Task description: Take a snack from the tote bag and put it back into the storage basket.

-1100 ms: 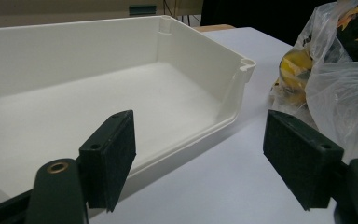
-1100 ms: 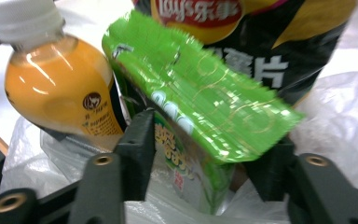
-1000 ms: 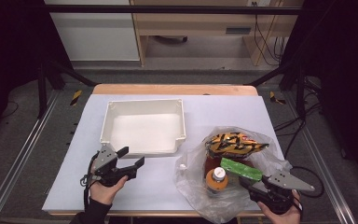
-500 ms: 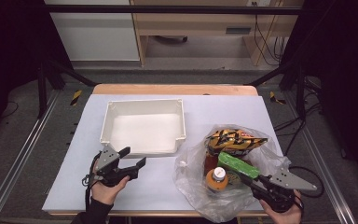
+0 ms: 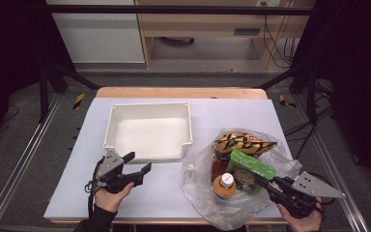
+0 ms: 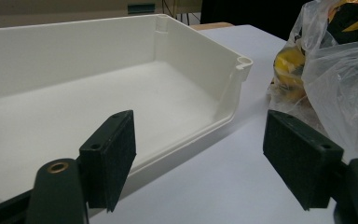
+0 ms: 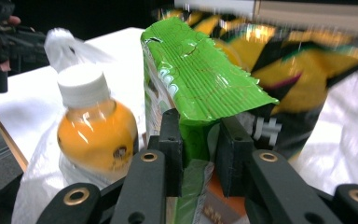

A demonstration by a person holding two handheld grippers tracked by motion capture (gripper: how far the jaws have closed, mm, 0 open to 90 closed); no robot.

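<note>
Two hand-held grippers work at a table covered with a pale sheet. Nearest, by the table's front right corner, the right gripper has just been closing and its jaws now pinch the lower edge of a green packet; in the right gripper view the pads press the packet from both sides. The packet stands tilted inside a clear plastic bag that lies open along the table's right front, with an orange bottle just beside the packet and a yellow-and-black snack bag behind it. Near the front left edge, the left gripper hovers released, jaws wide and holding nothing, pointing toward a white tray that sits at the table's middle; the tray looks empty in the left gripper view, its near wall just past the jaws. The step in hand appears to be lifting the packet out of the plastic bag. The next move likely calls for raising it clear of the bag's rim without dragging the film or tipping the bottle, then carrying it leftward over the tray's right wall.
</note>
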